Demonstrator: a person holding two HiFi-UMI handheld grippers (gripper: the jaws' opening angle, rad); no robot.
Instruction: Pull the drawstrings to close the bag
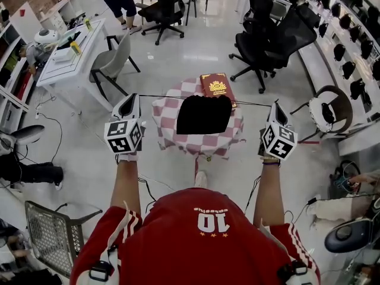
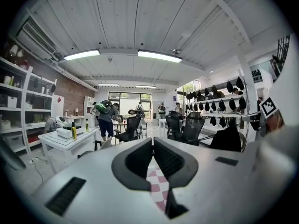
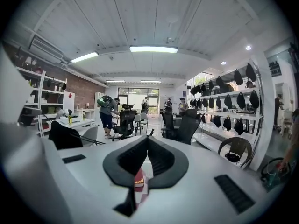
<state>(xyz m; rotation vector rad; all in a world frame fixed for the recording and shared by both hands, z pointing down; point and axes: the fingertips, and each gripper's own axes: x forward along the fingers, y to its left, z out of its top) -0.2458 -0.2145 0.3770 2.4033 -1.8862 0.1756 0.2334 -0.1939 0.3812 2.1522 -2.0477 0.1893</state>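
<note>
A black drawstring bag (image 1: 203, 114) lies on a small table with a red-and-white checked cloth (image 1: 169, 129). From its mouth a thin drawstring (image 1: 160, 97) runs taut out to the left and another drawstring (image 1: 252, 104) out to the right. My left gripper (image 1: 133, 100) is left of the table, shut on the left string's end. My right gripper (image 1: 275, 107) is off the right side, shut on the right string's end. In the left gripper view the left gripper (image 2: 153, 141) has its jaws together and the bag (image 2: 229, 140) hangs at right. In the right gripper view the right gripper (image 3: 147, 141) is likewise closed, the bag (image 3: 65, 135) at left.
A dark red book (image 1: 217, 86) lies on the table behind the bag. Black office chairs (image 1: 267, 40) stand behind and to the right, a grey chair (image 1: 113, 64) and a white desk (image 1: 68, 55) to the left. A wire basket (image 1: 53, 233) sits at lower left.
</note>
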